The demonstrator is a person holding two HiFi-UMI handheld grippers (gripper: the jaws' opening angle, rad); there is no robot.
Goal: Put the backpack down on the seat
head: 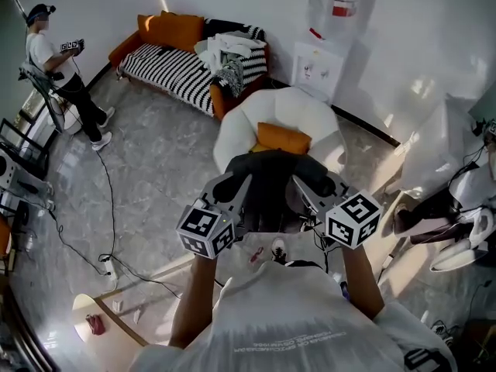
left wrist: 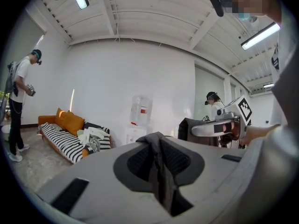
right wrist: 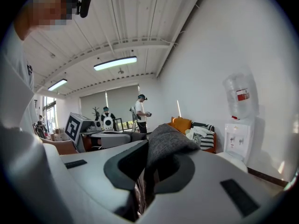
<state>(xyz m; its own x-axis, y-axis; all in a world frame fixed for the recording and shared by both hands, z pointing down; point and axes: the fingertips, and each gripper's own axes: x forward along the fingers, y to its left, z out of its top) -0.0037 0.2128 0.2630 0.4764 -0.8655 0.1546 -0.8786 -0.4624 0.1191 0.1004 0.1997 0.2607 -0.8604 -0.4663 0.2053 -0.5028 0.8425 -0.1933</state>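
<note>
L gripper (left wrist: 157, 148) + R gripper (right wrist: 150, 149) pinch backpack (head: 271, 194).

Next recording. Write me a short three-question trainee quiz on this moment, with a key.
1. Multiple choice: what lies on the white armchair? A) an orange cushion B) a laptop C) a folded towel
2. True or false: only the left hand-held gripper is clamped on the backpack.
3. Short answer: in the head view, what stands by the wall just right of the striped sofa?

Key: 1. A. 2. False: the right hand-held gripper is shut on its fabric too. 3. The water dispenser.
</note>
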